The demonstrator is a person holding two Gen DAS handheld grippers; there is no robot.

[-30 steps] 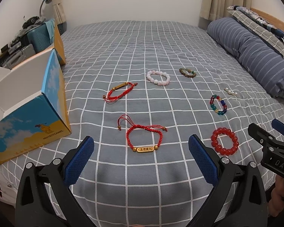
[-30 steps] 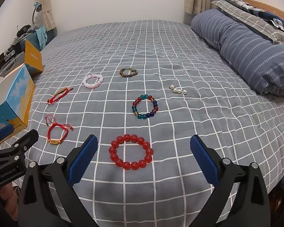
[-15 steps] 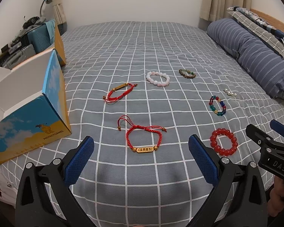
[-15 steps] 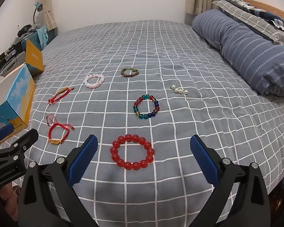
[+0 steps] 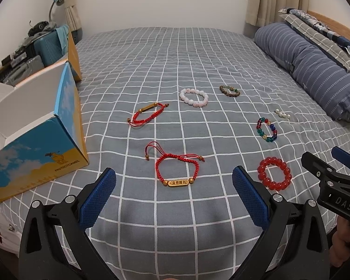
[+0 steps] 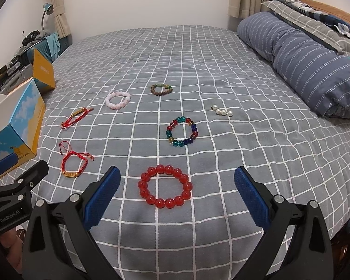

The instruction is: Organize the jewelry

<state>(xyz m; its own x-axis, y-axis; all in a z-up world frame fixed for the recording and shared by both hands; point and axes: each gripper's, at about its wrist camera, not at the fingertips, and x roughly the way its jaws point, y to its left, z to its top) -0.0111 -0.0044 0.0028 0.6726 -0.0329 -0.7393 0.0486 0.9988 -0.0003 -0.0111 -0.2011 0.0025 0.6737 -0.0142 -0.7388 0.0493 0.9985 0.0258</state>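
Both tongs spread wide, nothing in either. Left tongs (image 5: 173, 187) hover low over the bed (image 5: 175, 53), lined up w/ the red cord bracelet w/ gold plate (image 5: 176, 171), which sits right between the blue pads; looks like a straddle before a pinch. Right tongs (image 6: 176, 193) do the same over the red bead bracelet (image 6: 165, 186). Rest of the jewelry is spread apart on the checked sheet, prob. so each piece can be picked w/o snagging: 2nd red cord bracelet (image 5: 147, 114), pink bead bracelet (image 5: 194, 97), brown-green bracelet (image 5: 229, 90), multicolour bead bracelet (image 6: 181, 131), pearls (image 6: 222, 111) near the rolled duvet (image 6: 298, 56). Open cardboard box (image 5: 32, 126) sits at the bed's left edge, close to left tongs, so likely the drop spot. Nothing sorted yet; an early stage, I'd say.
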